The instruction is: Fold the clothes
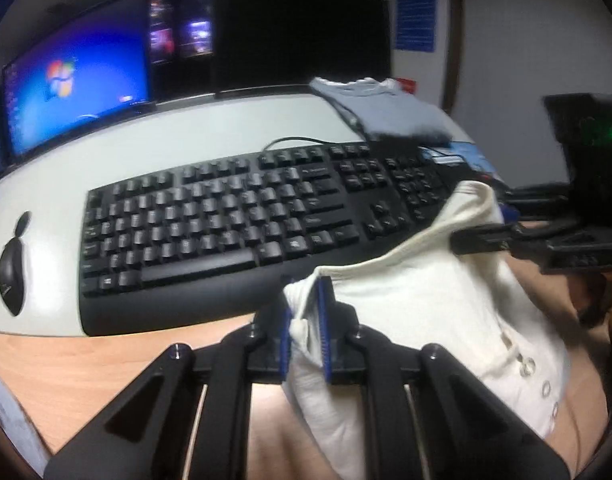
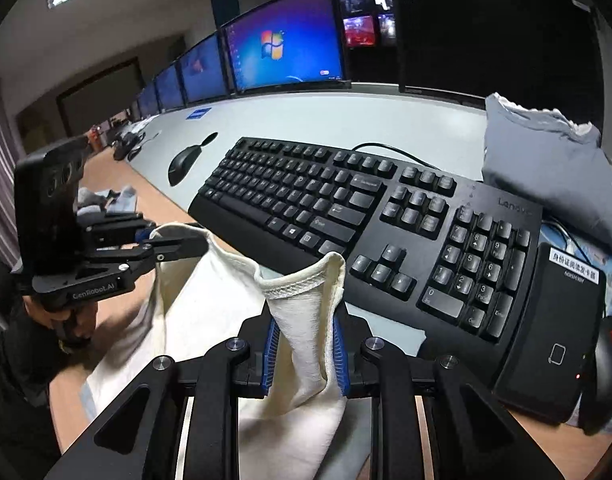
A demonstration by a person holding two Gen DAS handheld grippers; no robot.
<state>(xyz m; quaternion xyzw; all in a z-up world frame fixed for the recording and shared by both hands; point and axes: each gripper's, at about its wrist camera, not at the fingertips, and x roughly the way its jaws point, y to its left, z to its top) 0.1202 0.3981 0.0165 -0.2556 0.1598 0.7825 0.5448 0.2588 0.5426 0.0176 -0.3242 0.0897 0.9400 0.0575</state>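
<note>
Left wrist: left tool [image 1: 306, 320] pinching cream garment [image 1: 426, 312]; right tool [image 2: 306, 344] pinching its hem.

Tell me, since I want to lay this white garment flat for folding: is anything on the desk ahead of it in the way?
Yes. The black keyboard lies directly ahead of the white garment, which both the left gripper and right gripper pinch. A grey folded garment and black card reader sit further right.
</note>
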